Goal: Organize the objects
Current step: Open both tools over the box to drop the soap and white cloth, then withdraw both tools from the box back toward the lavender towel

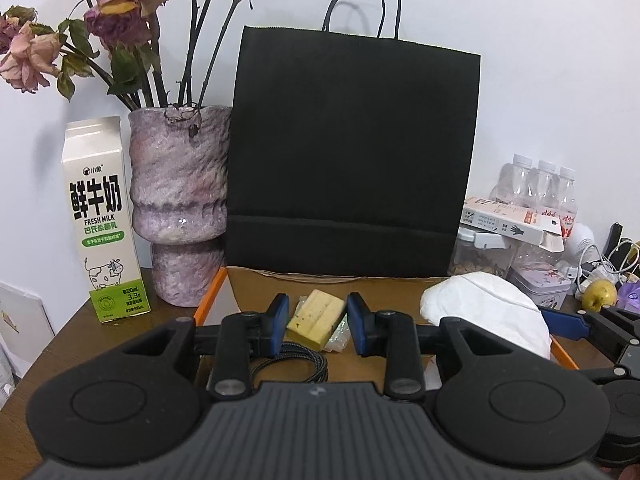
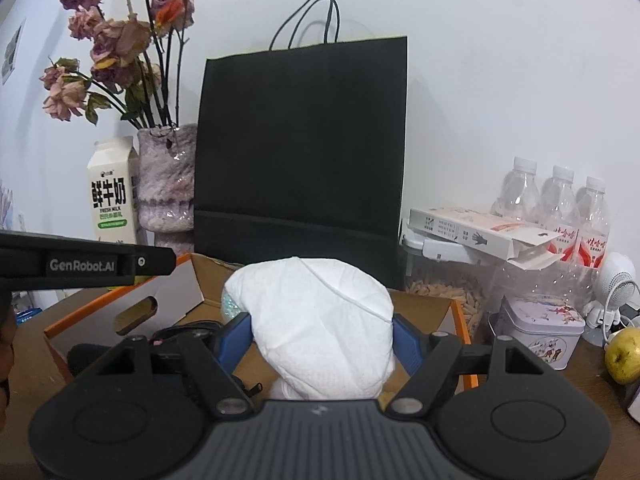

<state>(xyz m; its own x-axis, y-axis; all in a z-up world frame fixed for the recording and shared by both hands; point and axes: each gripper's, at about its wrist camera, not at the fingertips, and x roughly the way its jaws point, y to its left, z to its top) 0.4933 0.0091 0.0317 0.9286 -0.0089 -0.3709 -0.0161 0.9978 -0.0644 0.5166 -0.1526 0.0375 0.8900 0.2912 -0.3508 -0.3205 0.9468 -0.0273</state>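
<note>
My left gripper [image 1: 318, 322] is open over an open cardboard box [image 1: 256, 292] with orange edges. A yellow sponge block [image 1: 316, 318] lies in the box between its blue pads, with a gap on each side. A black braided cable [image 1: 292, 364] lies coiled below it. My right gripper [image 2: 322, 336] is shut on a white tissue packet [image 2: 320, 324] and holds it over the box [image 2: 440, 306]. The packet also shows in the left wrist view [image 1: 488, 316], at the box's right side.
A tall black paper bag [image 1: 352, 152] stands behind the box. A milk carton [image 1: 104, 220] and a purple vase of dried roses [image 1: 180, 208] stand at left. Bottles [image 2: 560, 204], a flat carton [image 2: 480, 232], a tin [image 2: 540, 332] and a pear [image 2: 624, 354] crowd the right.
</note>
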